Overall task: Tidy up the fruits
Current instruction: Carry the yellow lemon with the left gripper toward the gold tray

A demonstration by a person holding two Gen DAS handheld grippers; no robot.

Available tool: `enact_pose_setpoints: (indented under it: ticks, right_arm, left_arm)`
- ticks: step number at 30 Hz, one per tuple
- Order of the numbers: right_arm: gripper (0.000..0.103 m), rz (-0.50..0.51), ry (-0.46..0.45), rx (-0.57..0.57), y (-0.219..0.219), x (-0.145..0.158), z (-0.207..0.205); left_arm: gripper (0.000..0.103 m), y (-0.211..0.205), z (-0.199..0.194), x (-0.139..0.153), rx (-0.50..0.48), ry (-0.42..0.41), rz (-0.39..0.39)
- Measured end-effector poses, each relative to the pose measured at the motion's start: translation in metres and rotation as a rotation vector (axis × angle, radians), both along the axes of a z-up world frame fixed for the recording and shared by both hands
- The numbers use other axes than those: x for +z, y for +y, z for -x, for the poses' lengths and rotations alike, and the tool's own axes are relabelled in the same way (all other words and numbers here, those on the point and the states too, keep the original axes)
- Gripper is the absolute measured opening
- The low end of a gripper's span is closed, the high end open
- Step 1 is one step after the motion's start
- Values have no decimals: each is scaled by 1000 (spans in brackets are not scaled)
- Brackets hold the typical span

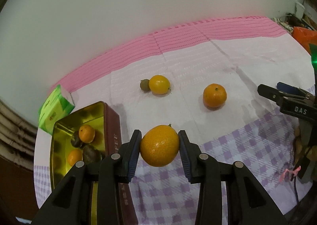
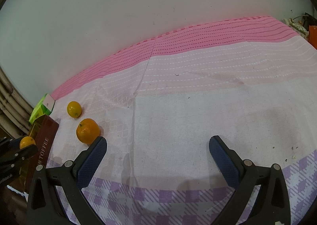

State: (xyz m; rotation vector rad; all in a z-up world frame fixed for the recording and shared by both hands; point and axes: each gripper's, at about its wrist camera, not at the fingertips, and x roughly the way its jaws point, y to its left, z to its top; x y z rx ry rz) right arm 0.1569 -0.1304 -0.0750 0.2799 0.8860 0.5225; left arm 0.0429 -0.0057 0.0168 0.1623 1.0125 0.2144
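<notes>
Fruit sorting: my left claw [image 1: 160,146] grips a small round orange citrus fruit [image 1: 159,145] bound for the gold-lined rectangular tin [image 1: 59,145], right claw [image 2: 158,153] open, idle.

My left gripper [image 1: 160,145] points steeply down, its blue pads [image 1: 133,150] pressed against both sides of what it holds. My right gripper [image 2: 158,146] tilts downward, jaws spread wide with nothing between.

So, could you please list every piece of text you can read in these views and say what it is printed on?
"TOFFEE": side of the dark red tin; only "FEE" shows in the left wrist view.
"DAS": body of the right claw, seen from the left wrist.
Small characters lower on the tin's side: too blurred to read.
Print on the green box: too small to read.
</notes>
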Motion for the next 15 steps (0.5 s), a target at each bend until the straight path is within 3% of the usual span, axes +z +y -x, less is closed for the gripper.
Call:
enact_pose_setpoints:
  ticks: [15]
  right_arm:
    - [102,18,-6,0,2,-1,2]
  left_arm:
    - [39,4,26,11,36,-25,37]
